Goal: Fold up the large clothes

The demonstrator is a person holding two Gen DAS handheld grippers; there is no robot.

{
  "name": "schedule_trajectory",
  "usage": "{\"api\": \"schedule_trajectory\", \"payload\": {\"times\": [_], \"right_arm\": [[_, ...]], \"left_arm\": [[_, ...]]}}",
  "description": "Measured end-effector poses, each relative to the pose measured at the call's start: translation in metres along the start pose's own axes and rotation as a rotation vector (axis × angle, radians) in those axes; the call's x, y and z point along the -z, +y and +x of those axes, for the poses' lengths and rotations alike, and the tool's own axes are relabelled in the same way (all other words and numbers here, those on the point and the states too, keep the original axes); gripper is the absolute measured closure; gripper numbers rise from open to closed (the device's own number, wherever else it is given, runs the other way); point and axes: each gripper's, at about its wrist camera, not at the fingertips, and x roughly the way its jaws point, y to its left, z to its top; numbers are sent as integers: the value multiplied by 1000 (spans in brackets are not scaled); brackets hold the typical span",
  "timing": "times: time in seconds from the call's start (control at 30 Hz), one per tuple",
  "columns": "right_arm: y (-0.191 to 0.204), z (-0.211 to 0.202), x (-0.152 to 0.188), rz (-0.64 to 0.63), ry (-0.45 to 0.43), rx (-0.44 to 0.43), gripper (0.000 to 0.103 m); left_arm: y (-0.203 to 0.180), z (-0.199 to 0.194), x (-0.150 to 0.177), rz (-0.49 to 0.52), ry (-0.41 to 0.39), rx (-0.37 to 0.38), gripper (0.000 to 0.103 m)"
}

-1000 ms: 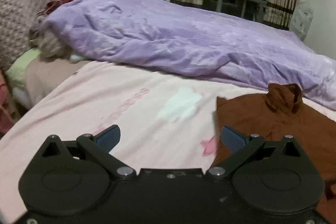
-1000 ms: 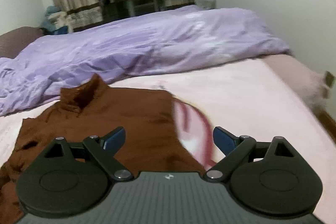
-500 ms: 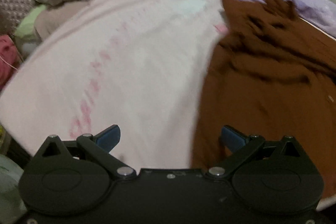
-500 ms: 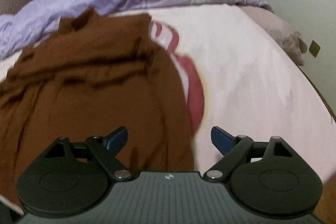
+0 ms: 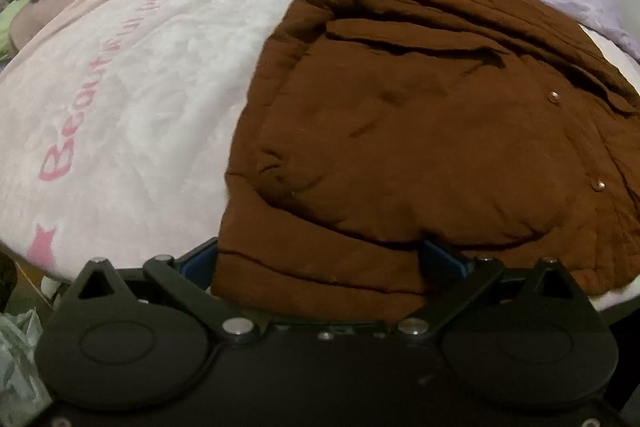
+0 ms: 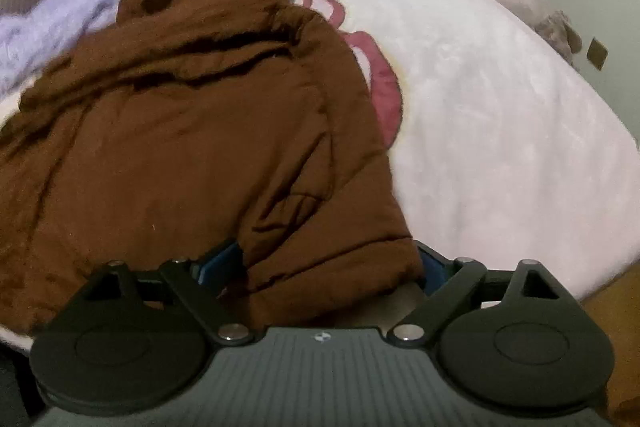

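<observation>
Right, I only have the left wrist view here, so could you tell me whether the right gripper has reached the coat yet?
Observer: Yes. The right gripper has its jaws open on either side of the brown coat, at the near corner of its hem.
Operator: Thank you. Is anything lying next to that side of the coat?
Observer: Only the pink blanket; a dark red printed shape shows on it just past the coat's edge.
Operator: And what is beyond the bed on that side?
Observer: A plain wall with a small plate on it.
</observation>
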Motion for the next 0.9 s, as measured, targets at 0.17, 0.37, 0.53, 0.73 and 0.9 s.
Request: {"api": "schedule_trajectory", "payload": {"times": [0.17,0.37,0.53,0.73,0.9], "right_arm": [[-2,-7,5,11,-6,-93,15],[-5,-1,-1,35,-26,-88,14],[-25,6,-15,147,-26,-143,11],[-7,17,-28,17,4,-118,41],[-12,14,-32,41,1,-119,82]], "left_arm": [[-4,-11,-11,11,-26,190,0],[4,14,-18,-13,33,119,0],[22,12,-18,-113,24,223,0],[2,12,-25,-82,21,204,19],[14,10,-35,-164,15,168,87]]}}
